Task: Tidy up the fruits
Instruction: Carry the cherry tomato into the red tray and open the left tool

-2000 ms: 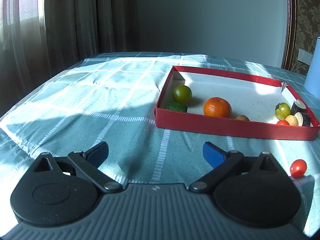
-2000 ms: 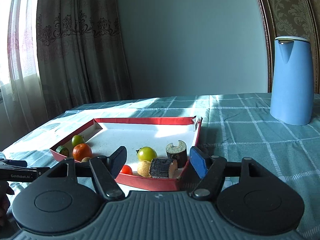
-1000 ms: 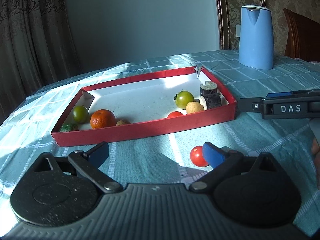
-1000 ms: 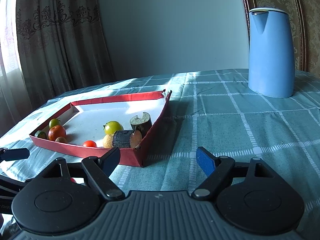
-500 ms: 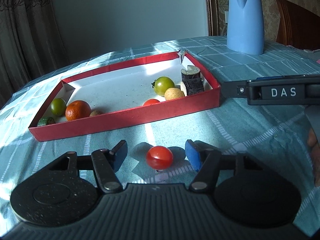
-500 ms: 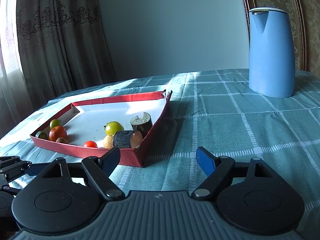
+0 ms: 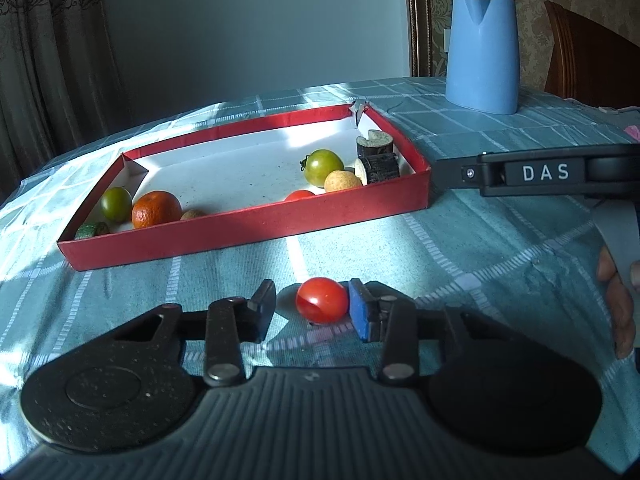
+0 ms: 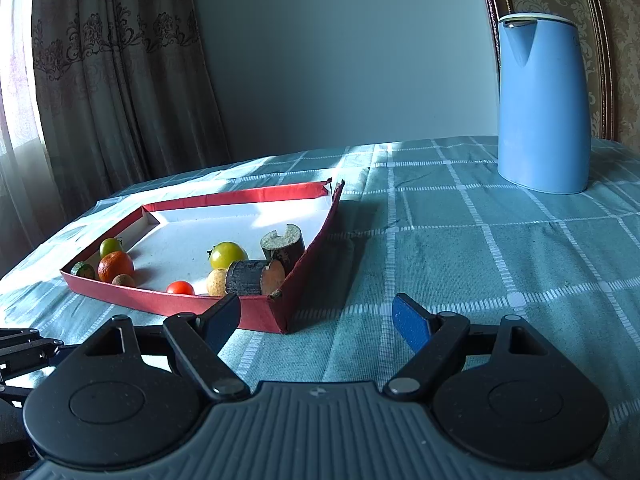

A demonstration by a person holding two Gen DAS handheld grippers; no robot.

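Observation:
A loose red cherry tomato (image 7: 320,300) lies on the teal checked cloth in front of the red tray (image 7: 248,236). My left gripper (image 7: 312,300) straddles it and its jaws are closing. The blue right pad (image 7: 358,312) is against the tomato, while a small gap remains at the left finger. The tray holds an orange (image 7: 156,208), two green tomatoes (image 7: 323,166), a small red tomato (image 7: 298,195) and dark cut pieces (image 7: 378,168). My right gripper (image 8: 316,312) hovers open and empty by the red tray's (image 8: 160,304) near right corner.
A blue kettle (image 8: 542,108) stands at the back right of the table. A wooden chair (image 7: 580,60) is behind it. A person's hand (image 7: 616,300) holds the right gripper's handle at the right edge. Curtains hang at the left.
The left gripper swung right from the tray's left side to the loose tomato, and its jaws narrowed around it. The right gripper has held still over the last second.

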